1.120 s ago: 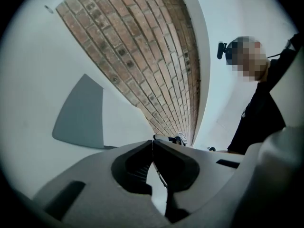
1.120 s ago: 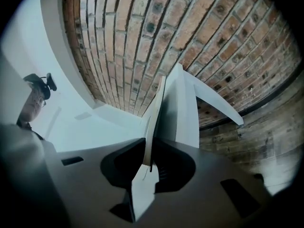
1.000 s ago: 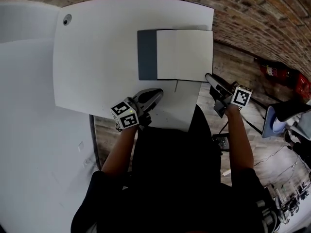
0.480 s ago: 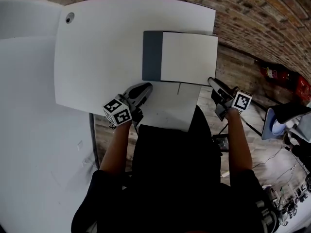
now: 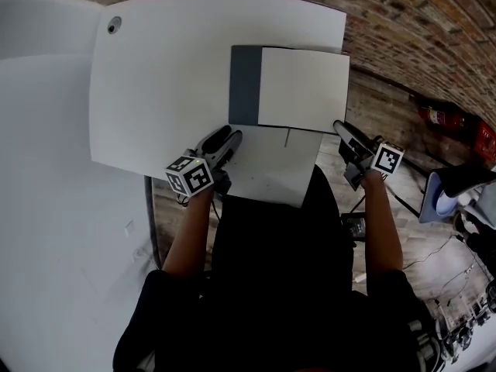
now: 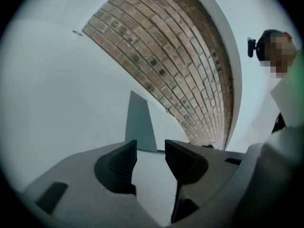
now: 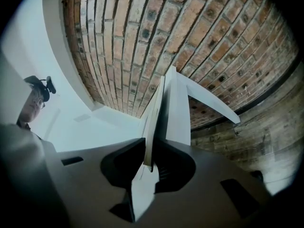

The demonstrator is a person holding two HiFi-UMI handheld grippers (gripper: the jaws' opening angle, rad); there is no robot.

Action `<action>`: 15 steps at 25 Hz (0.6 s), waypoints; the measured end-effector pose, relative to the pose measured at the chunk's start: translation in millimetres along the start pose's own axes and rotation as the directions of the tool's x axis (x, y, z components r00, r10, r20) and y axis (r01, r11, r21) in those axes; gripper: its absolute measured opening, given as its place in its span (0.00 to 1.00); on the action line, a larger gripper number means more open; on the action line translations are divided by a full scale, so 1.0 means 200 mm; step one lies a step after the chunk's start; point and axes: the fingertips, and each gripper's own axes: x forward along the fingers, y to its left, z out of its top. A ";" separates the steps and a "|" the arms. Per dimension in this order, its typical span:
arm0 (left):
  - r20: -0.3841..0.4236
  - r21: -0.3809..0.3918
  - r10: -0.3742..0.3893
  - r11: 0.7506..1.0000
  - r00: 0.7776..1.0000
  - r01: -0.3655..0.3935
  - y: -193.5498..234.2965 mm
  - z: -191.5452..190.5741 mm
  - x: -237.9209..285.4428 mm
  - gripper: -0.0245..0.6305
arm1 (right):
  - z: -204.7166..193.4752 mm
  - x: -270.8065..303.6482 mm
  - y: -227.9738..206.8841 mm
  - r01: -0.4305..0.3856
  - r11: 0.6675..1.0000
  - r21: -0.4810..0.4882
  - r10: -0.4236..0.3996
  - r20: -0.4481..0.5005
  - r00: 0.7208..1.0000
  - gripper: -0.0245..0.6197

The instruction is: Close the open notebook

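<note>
White tabletop (image 5: 155,91) bears the open notebook (image 5: 302,87); the right tongs (image 5: 339,126) pinch its edge, and the empty left tongs (image 5: 229,135) have just been opening.

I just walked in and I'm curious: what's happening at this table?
A person holds a two-jaw gripper in each hand over a white table. The right gripper is pinching the near right corner of an open notebook, which lies flat. The left gripper hovers near the notebook's grey left side; its jaws have just been opening, with nothing between them.
</note>
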 end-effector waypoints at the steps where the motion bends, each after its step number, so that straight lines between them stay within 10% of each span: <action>1: -0.022 0.035 0.037 0.999 0.999 -0.036 0.02 0.00 -0.01 0.30 | 0.00 0.00 -0.01 0.003 1.000 0.005 -0.003 -0.002 1.000 0.13; 9: -0.214 0.325 0.237 0.932 0.948 -0.160 0.08 0.03 0.09 0.38 | 0.00 0.00 -0.01 -0.003 1.000 -0.005 0.003 -0.014 1.000 0.13; 15: -0.231 0.316 0.275 0.928 0.933 -0.195 0.09 0.03 0.15 0.39 | -0.01 0.00 -0.01 0.007 1.000 -0.004 -0.007 -0.036 0.999 0.13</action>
